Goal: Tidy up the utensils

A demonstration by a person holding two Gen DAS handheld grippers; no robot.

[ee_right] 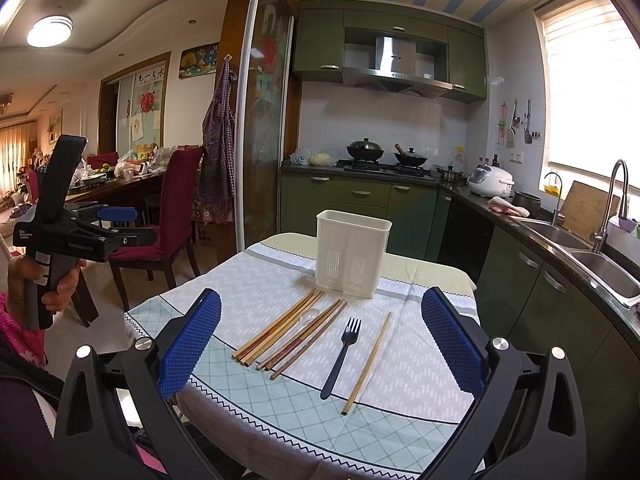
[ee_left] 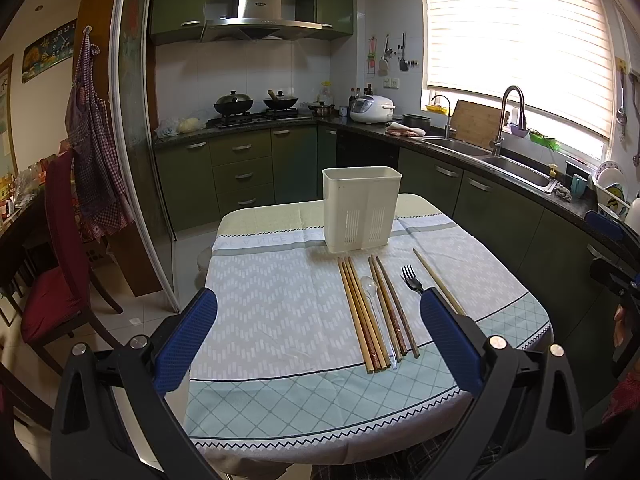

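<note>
A white slotted utensil holder [ee_left: 361, 207] [ee_right: 351, 253] stands upright at the far side of the table. In front of it lie several wooden chopsticks [ee_left: 362, 314] [ee_right: 280, 330], a clear plastic spoon [ee_left: 370, 286] [ee_right: 309, 315], a black fork [ee_left: 412, 279] [ee_right: 343, 354] and one lone chopstick [ee_left: 436, 280] [ee_right: 368, 362]. My left gripper [ee_left: 318, 334] is open and empty above the near table edge. My right gripper [ee_right: 320, 338] is open and empty, hovering above the utensils. The left gripper also shows in the right wrist view [ee_right: 116, 214], held up at the left.
The table has a patterned cloth [ee_left: 272, 300] [ee_right: 420, 380]. Red chairs [ee_left: 60, 260] [ee_right: 176, 216] stand at the left. Green cabinets and a counter with a sink [ee_left: 512, 168] [ee_right: 600, 264] run along the right. A stove with woks [ee_left: 256, 106] is behind.
</note>
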